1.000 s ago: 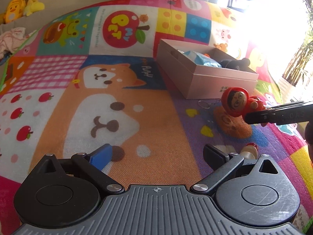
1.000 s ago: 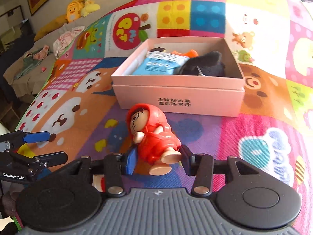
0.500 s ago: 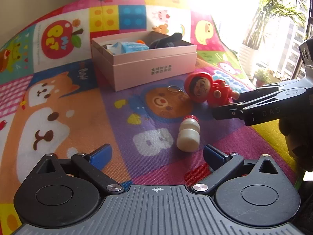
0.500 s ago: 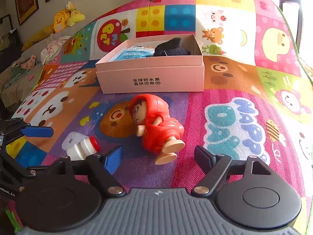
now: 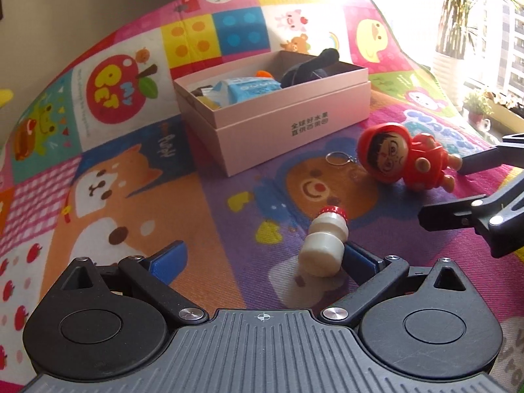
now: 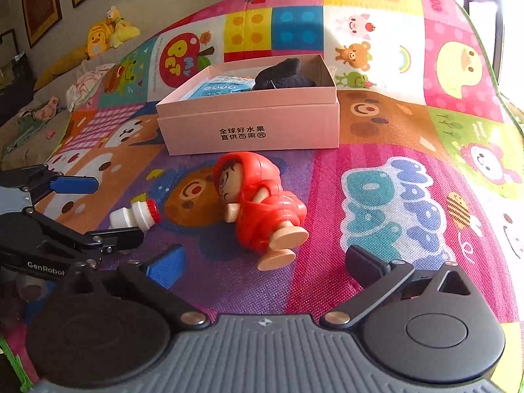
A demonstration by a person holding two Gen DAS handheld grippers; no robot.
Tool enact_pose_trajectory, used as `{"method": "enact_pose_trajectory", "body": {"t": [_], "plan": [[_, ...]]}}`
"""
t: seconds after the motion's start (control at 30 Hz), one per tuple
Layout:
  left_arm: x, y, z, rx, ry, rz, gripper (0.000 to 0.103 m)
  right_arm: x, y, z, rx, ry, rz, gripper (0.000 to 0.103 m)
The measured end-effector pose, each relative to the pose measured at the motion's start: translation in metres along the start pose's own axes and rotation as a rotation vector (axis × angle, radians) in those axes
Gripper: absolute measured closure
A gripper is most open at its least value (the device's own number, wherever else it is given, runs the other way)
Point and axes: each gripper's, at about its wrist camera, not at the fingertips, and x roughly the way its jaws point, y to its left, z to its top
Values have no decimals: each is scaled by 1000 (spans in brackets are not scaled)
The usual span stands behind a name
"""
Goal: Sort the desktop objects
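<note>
Nearest to us, our right gripper (image 6: pixel 265 258) has just been opening its jaws, which now stand wide apart low over the colourful patchwork play mat (image 6: pixel 409 203), with nothing pressed between the pads; the feet of the red hooded plastic doll figure (image 6: pixel 258 203) lie just ahead of the gap, the doll flat on its side on the mat and free of both fingers. Our left gripper (image 5: pixel 262 258) is also spread wide: its blue-padded left finger (image 5: pixel 168 257) stands apart from everything, while the small white plastic bottle with a red cap (image 5: pixel 324 245) lies on its side on the mat just against the right finger, not clamped. In the left wrist view the doll shows a thin metal key ring (image 5: pixel 337 159) at its head, resting on the mat. Beyond doll and bottle, toward the middle of the mat, sits the open pink cardboard box with printed characters on its side (image 6: pixel 255 127); inside it we see a light blue packet (image 6: pixel 219 90) and a dark lumpy black object (image 6: pixel 285 72). Past the mat's far left edge, a yellow plush toy (image 6: pixel 104 32) lies on a grey surface.
</note>
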Motion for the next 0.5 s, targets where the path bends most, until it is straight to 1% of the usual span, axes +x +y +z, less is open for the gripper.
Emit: {"method": "enact_pose_trajectory", "body": {"t": [0.1,0.2,0.5], "plan": [[2,10,-1,-36,7,29,1,1,2,0,-8,2,-9,0],[2,15,-3,-61,11,22,1,1,4,0,-17,4,-18,0],[0,14,-5,-72,8,24,0,2,5,-1,-25,7,-26,0]]}}
